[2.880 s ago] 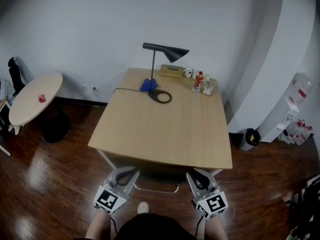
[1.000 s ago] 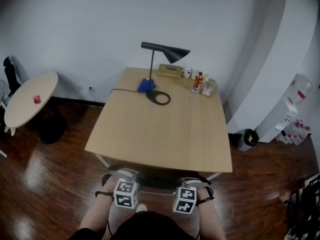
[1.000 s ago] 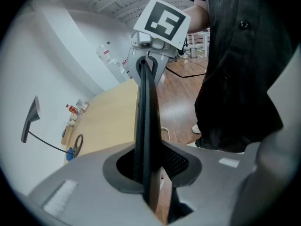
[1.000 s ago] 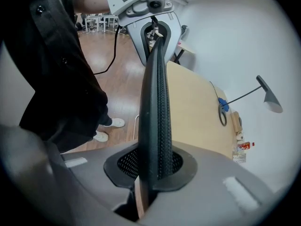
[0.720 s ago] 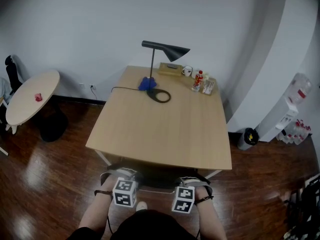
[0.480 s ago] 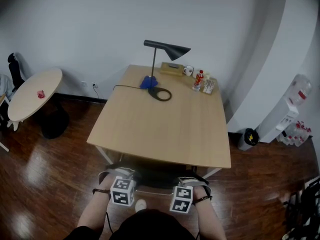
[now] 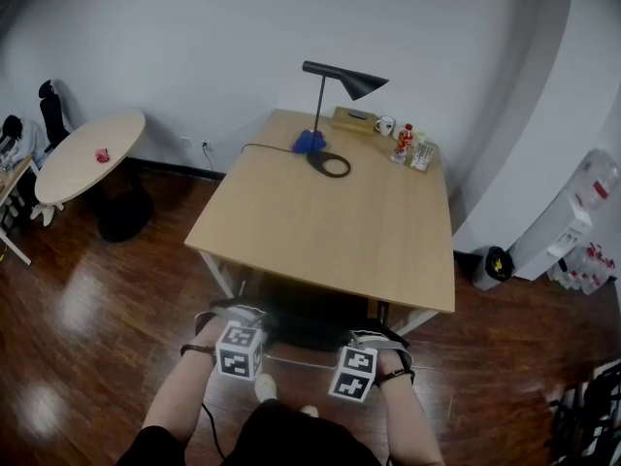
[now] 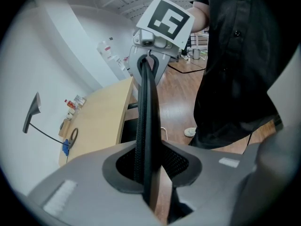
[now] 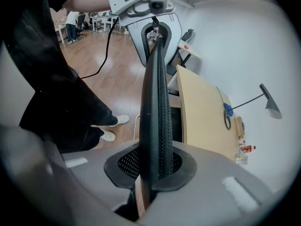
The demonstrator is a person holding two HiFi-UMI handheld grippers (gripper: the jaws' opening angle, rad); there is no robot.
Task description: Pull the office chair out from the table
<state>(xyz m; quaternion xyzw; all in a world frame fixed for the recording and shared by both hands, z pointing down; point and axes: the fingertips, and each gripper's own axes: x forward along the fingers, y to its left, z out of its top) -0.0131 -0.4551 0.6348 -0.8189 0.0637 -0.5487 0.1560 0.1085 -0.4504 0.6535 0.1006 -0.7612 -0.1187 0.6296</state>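
The office chair's black mesh backrest (image 7: 309,324) stands just off the front edge of the wooden table (image 7: 330,231), its seat dark in the shadow under the tabletop. My left gripper (image 7: 242,316) is shut on the left end of the backrest's top edge, and my right gripper (image 7: 375,337) is shut on the right end. In the left gripper view the backrest (image 8: 146,107) runs edge-on through my left gripper (image 8: 148,171). The right gripper view shows the same backrest (image 9: 157,93) clamped in my right gripper (image 9: 151,169).
A black desk lamp (image 7: 347,81), a blue item (image 7: 310,143), a mug and bottles (image 7: 403,142) sit at the table's far end. A round side table (image 7: 92,153) stands left. A bin (image 7: 495,263) and water dispenser (image 7: 572,231) stand right. My shoes (image 7: 264,388) are on the wooden floor.
Both grippers went from open beside the chair to shut on its backrest. Since then they and the backrest have come back toward me, a little away from the table's front edge.
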